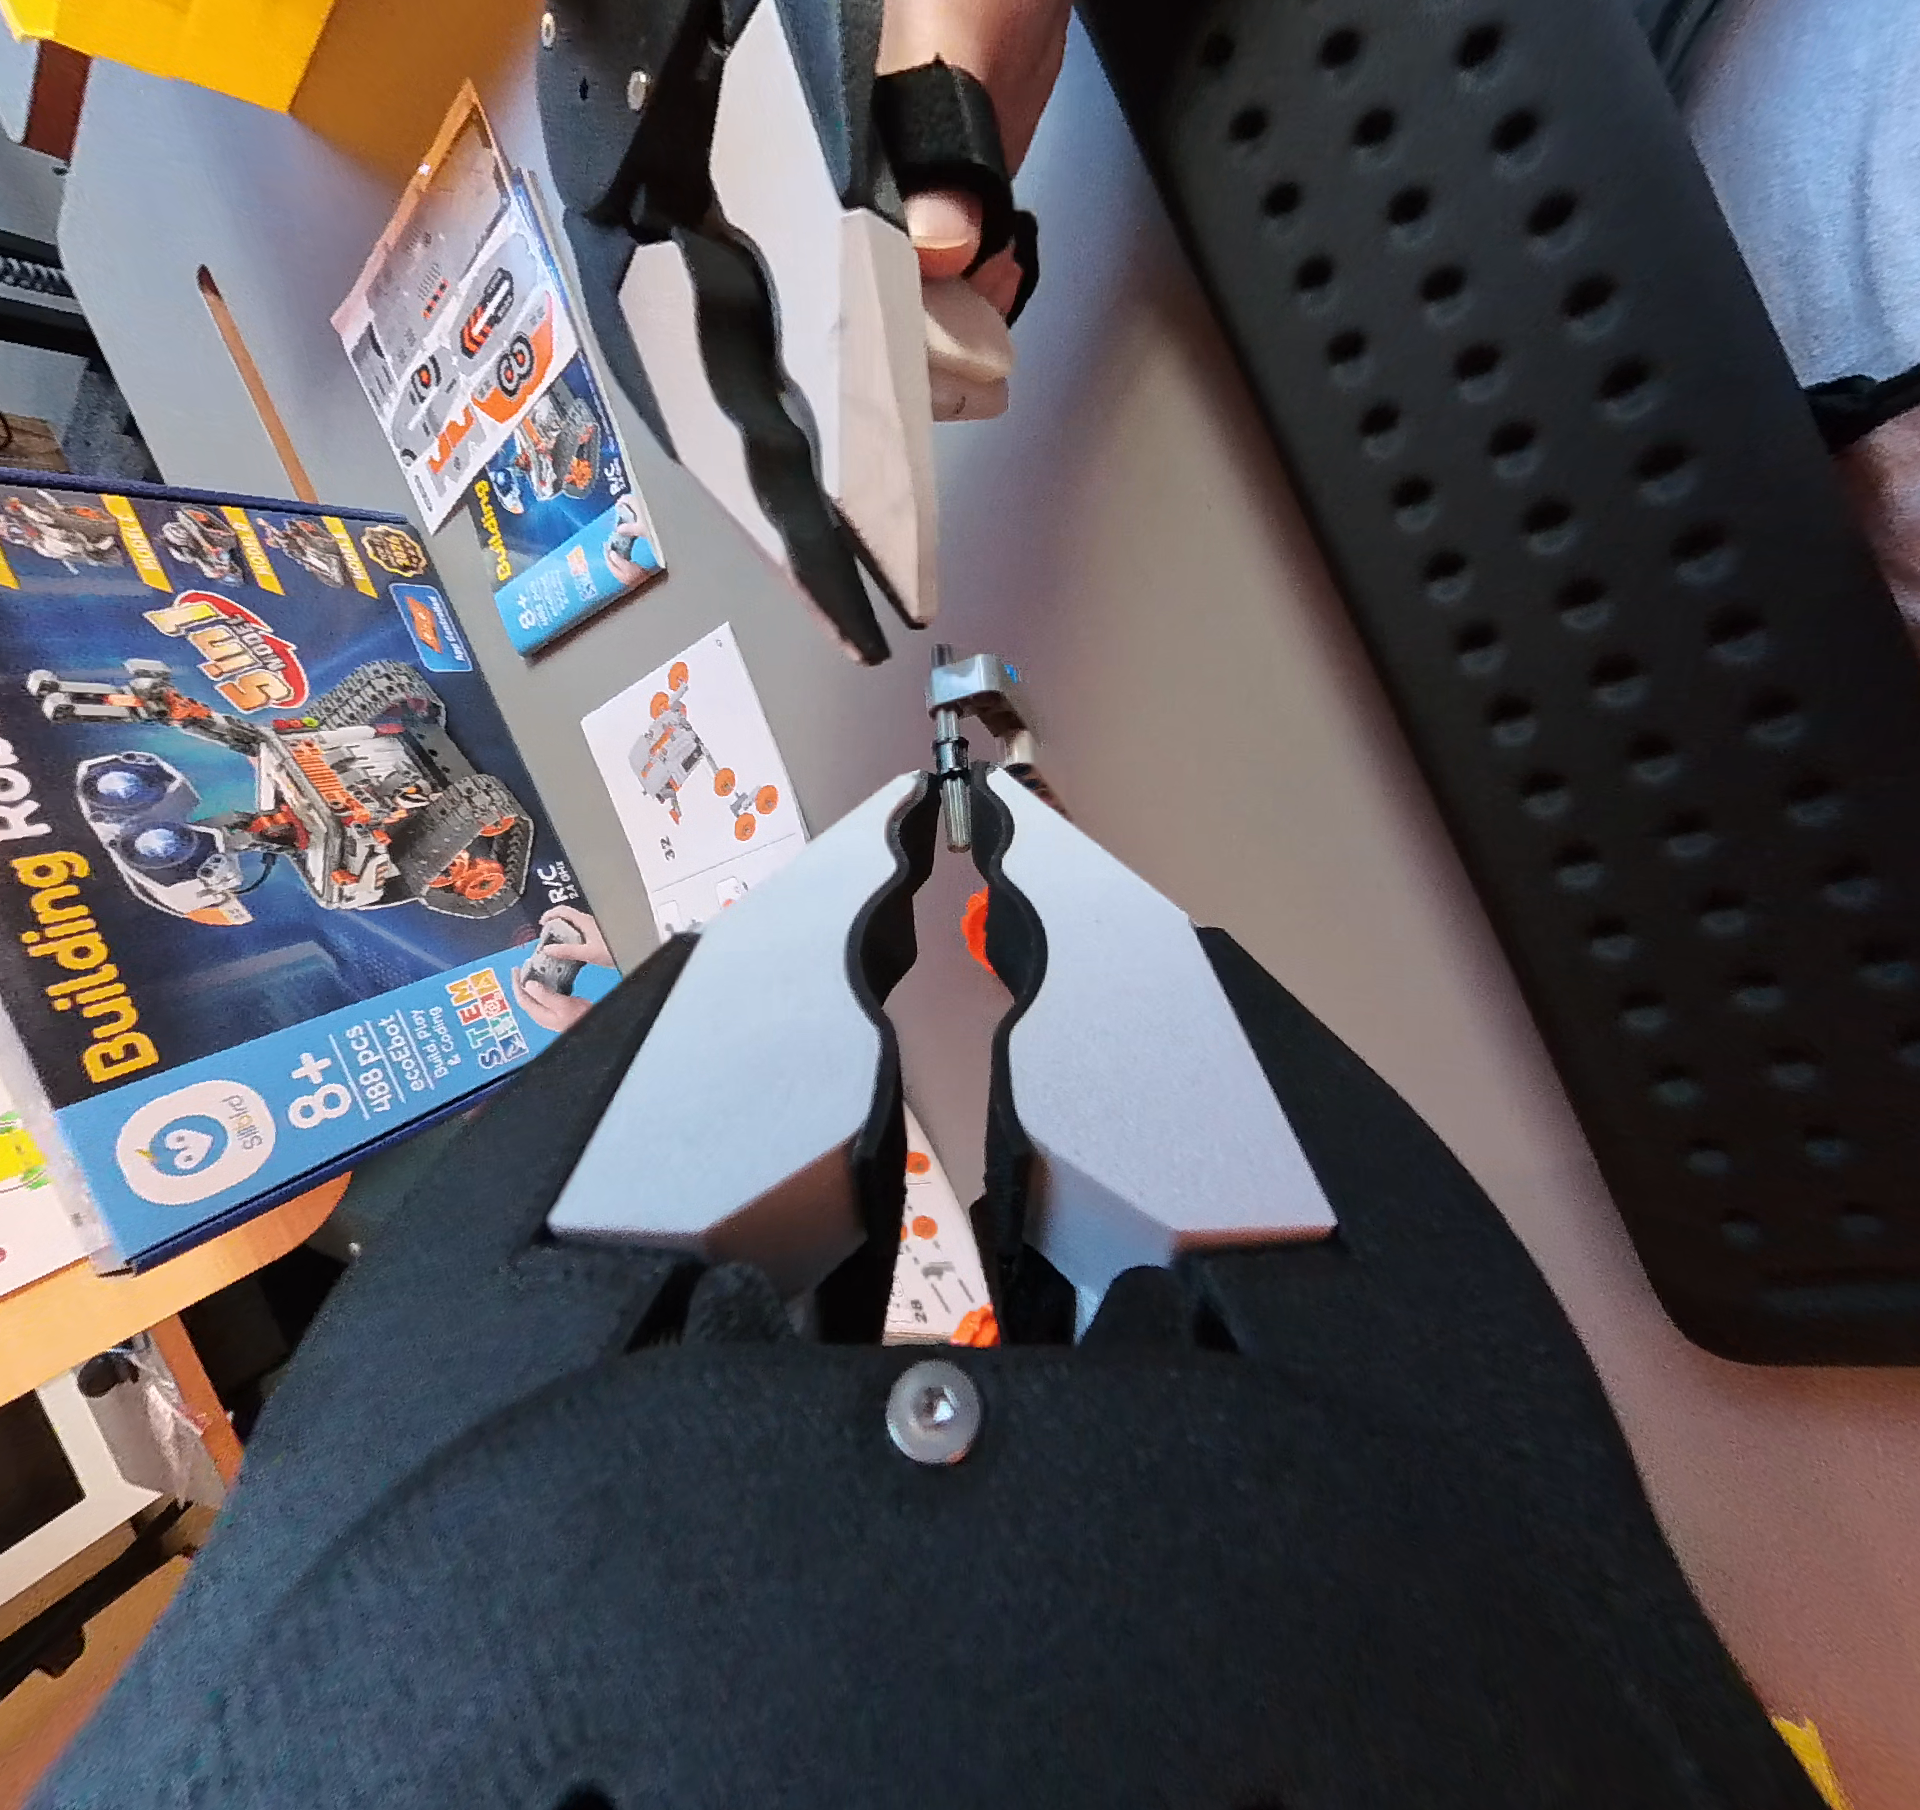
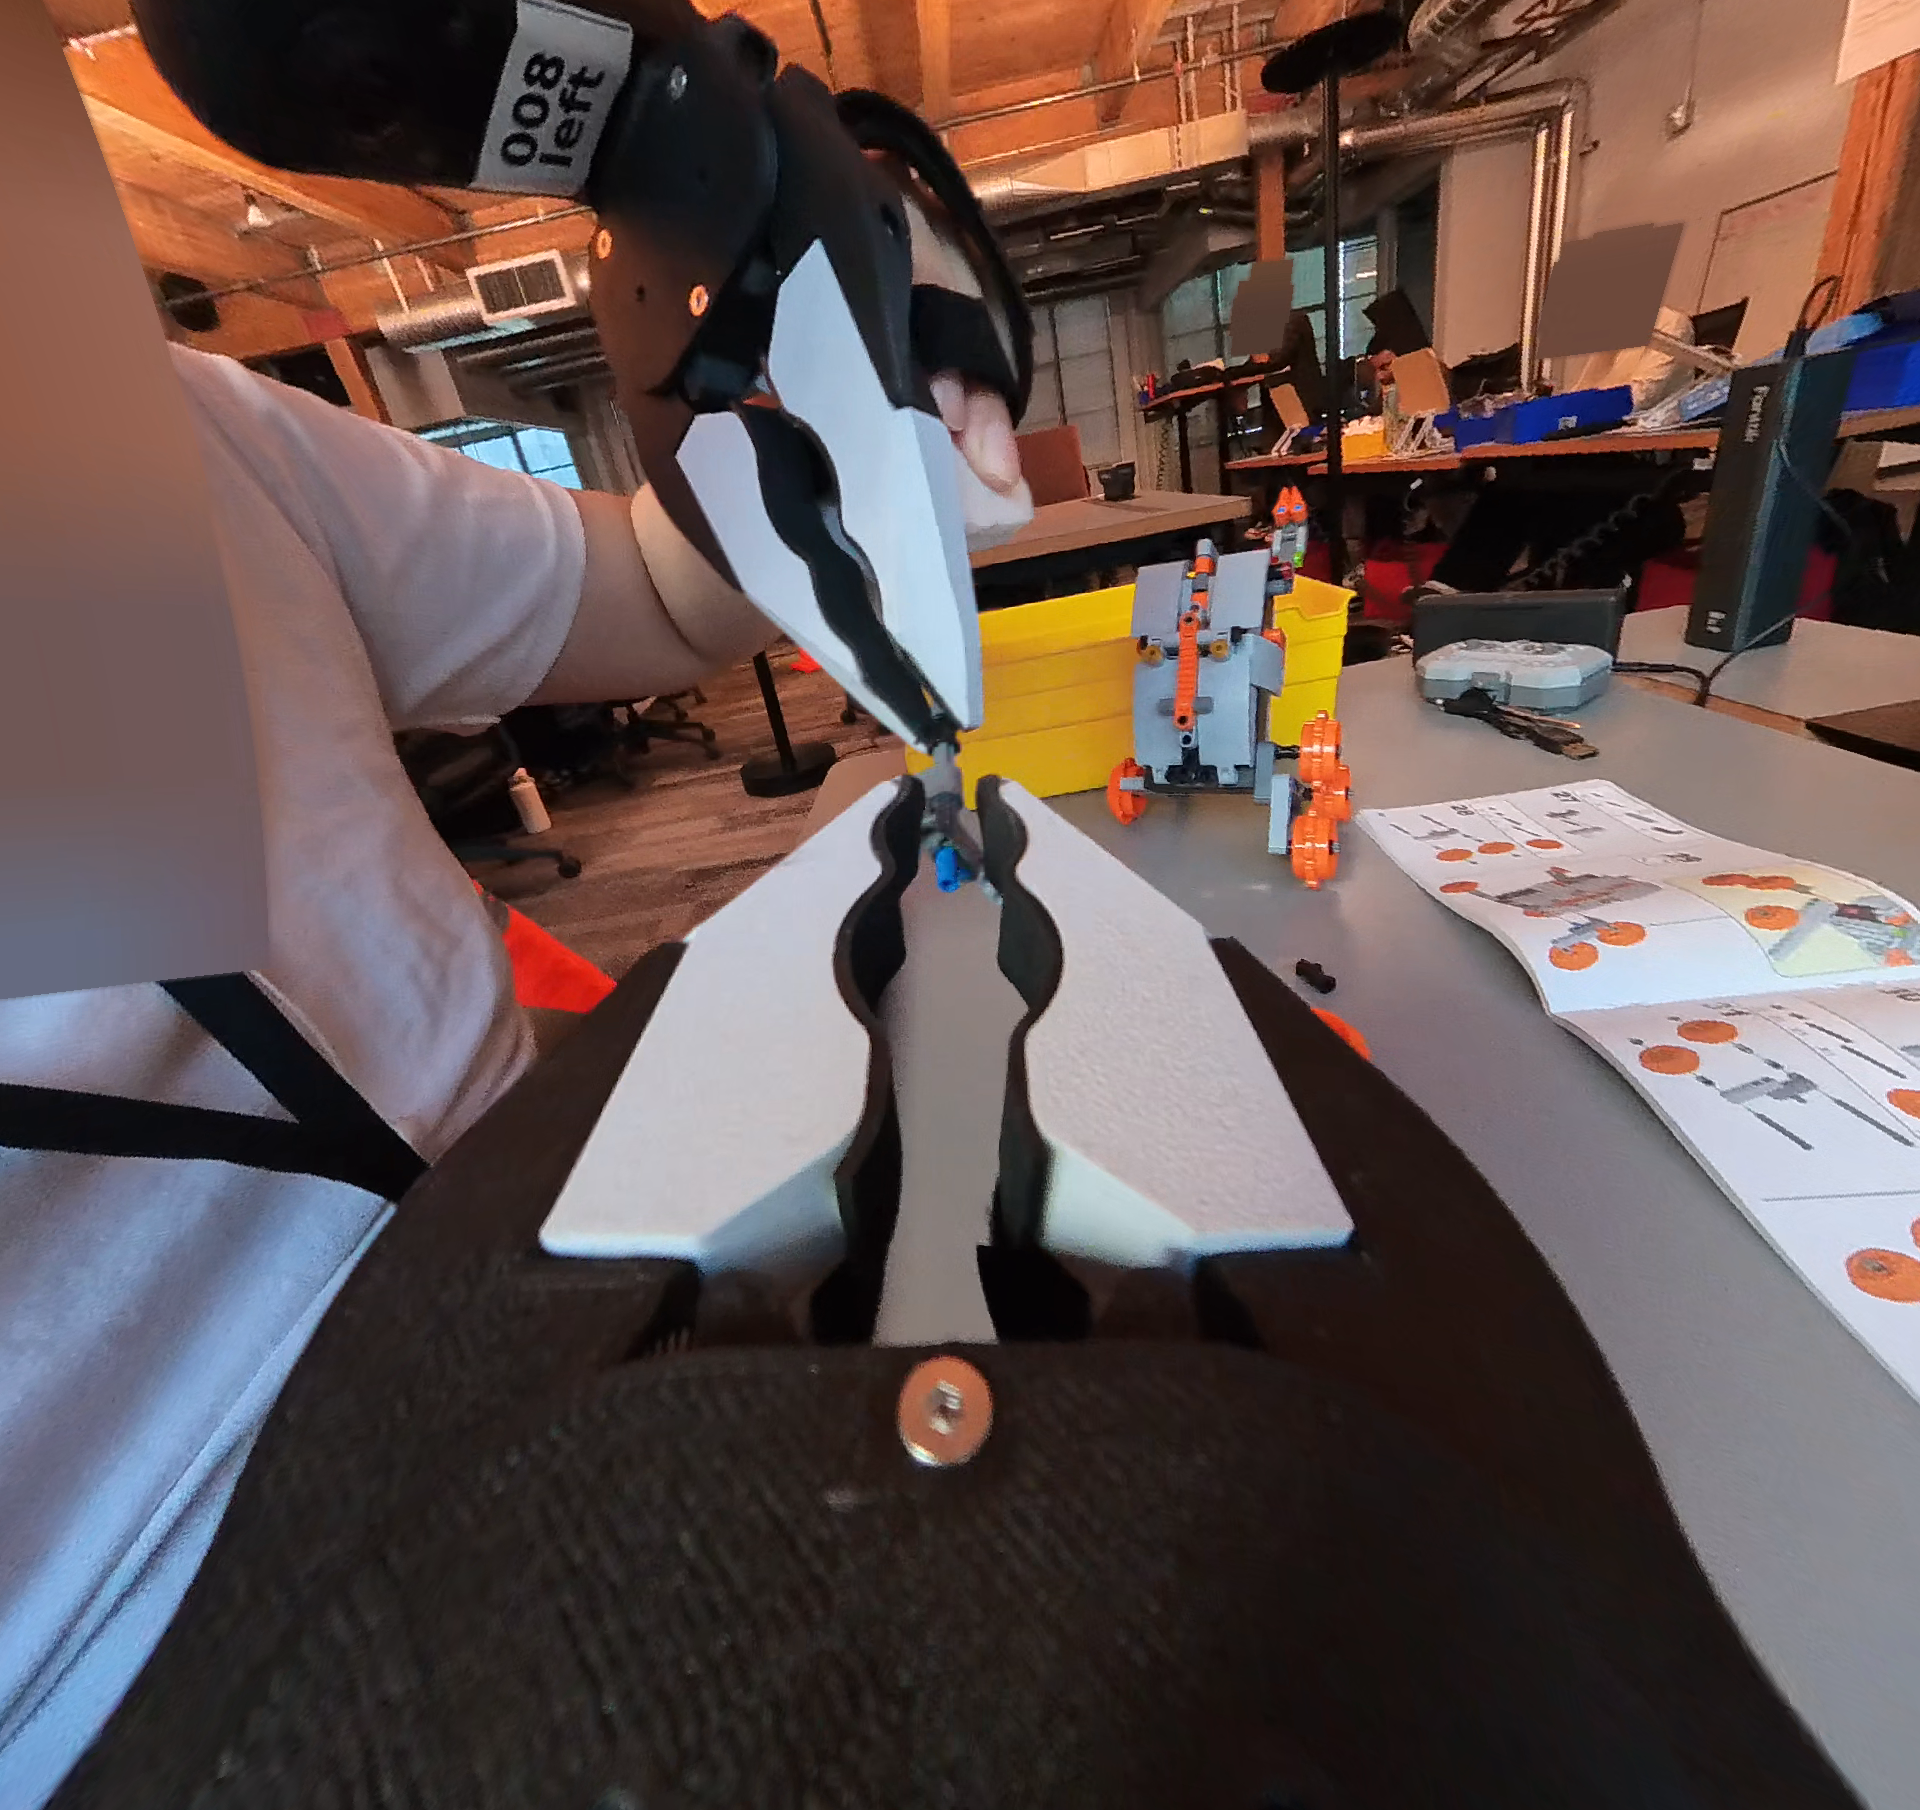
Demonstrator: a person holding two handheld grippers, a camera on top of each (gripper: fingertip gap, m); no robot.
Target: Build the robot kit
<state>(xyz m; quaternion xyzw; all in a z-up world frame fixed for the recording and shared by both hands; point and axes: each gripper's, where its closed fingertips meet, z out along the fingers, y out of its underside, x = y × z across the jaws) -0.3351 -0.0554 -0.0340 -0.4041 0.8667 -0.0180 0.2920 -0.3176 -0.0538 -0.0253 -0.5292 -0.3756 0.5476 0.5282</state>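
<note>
My left gripper is shut on a thin grey axle with a black bush, held in the air over the grey table. A small grey connector with a blue pin sits on the axle's far end. My right gripper comes in from above with its tips just beside that connector. In the right wrist view the right gripper is narrowly open, with the connector between its tips. The left gripper hangs over it from the upper left.
A blue toy box, booklets and an open instruction sheet lie on the table. A partly built grey and orange model stands before a yellow bin. A black pin lies loose. A perforated black chair back is close by. Less than 4 cm separates the two grippers' tips.
</note>
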